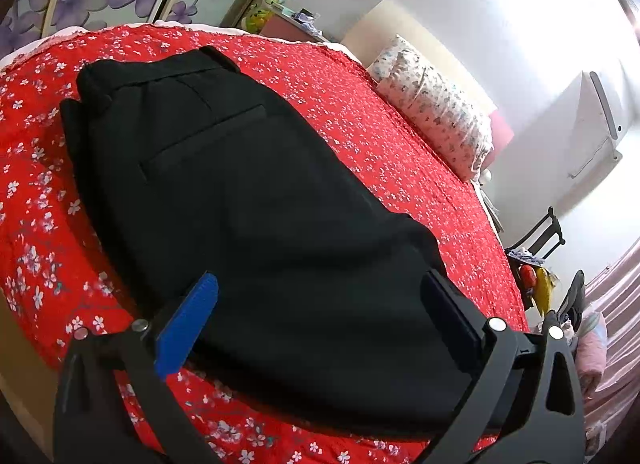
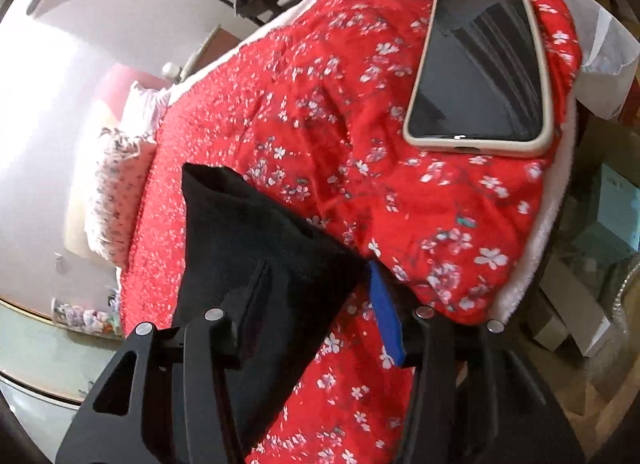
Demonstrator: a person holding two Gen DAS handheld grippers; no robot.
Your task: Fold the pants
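Observation:
Black pants [image 1: 240, 199] lie folded on a red floral bedspread [image 1: 360, 111], waistband and back pocket at the far end. My left gripper [image 1: 320, 304] is open, its blue finger [image 1: 188, 328] and black finger [image 1: 452, 316] standing wide on either side of the near end of the pants. In the right wrist view a corner of the black pants [image 2: 256, 232] reaches between the fingers of my right gripper [image 2: 316, 300], which is open; the cloth lies over the black finger, and the blue finger [image 2: 386, 320] stands apart from it.
A phone [image 2: 480, 67] in a pale case lies on the bedspread [image 2: 400, 203] near the bed's corner. A patterned pillow [image 1: 436, 103] sits at the bed's head. A black chair [image 1: 540, 236] with clutter stands beside the bed. Boxes [image 2: 580, 304] sit on the floor past the bed edge.

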